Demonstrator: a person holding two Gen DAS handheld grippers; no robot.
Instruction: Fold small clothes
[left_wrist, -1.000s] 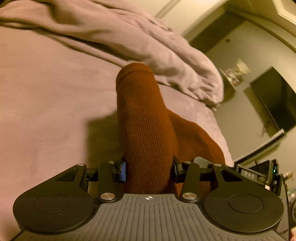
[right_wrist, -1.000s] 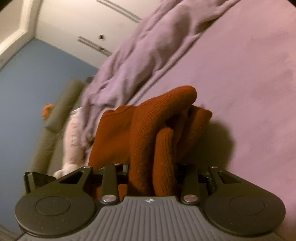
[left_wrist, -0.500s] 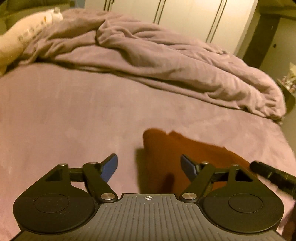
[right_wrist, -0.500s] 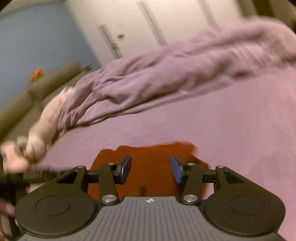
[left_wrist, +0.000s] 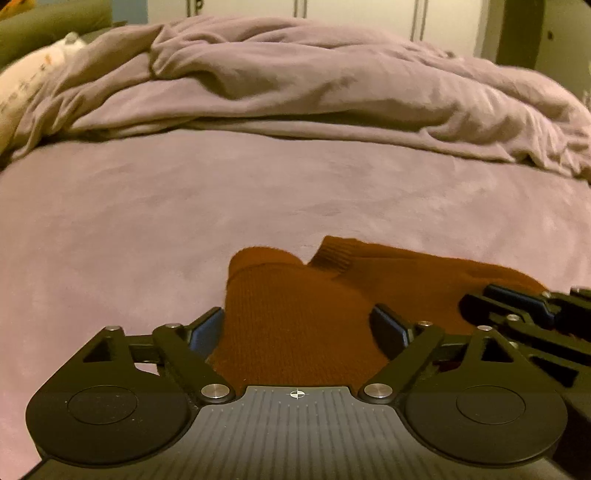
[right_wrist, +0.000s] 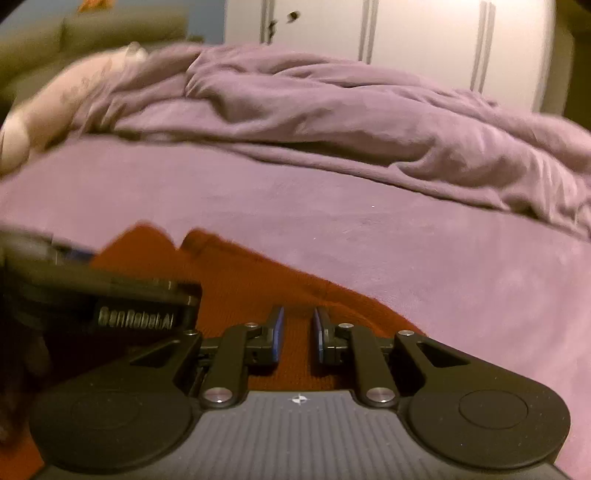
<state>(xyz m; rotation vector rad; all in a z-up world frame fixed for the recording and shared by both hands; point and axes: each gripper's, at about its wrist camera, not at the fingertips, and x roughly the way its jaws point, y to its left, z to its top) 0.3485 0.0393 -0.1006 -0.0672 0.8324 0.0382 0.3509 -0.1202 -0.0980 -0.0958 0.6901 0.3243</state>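
On the left, your left gripper (left_wrist: 297, 326) hangs low over the sweater (left_wrist: 332, 295), with its fingers (left_wrist: 207, 326) spread wide and holding nothing. The rust-brown knit lies flat on the bed (left_wrist: 147, 206), close to the near edge. From the left wrist view, two rounded ends, probably a sleeve and a ribbed cuff, point toward the far side of the bed.

To the right, your right gripper (right_wrist: 298, 334) is also just above the sweater (right_wrist: 258, 291). Its fingers (right_wrist: 277, 332) stand close together, but a narrow gap remains and no cloth is pinched between them, so they are released too. The two grippers are near each other: each one shows at the edge of the other's view.

I judge that one fold is laid down and both tools have let go, so the step now is to choose the next fold. The next move calls for a grasp on an outer edge of the knit, with each gripper at one corner, and then a lift high enough that the thick cloth does not drag.

For room: the bed is bare and smooth past the sweater and to its left and right. The crumpled blanket (left_wrist: 332, 81) fills the far side, well apart from the knit. Only a little sweater shows between the grippers and the near edge, so fold away from you.
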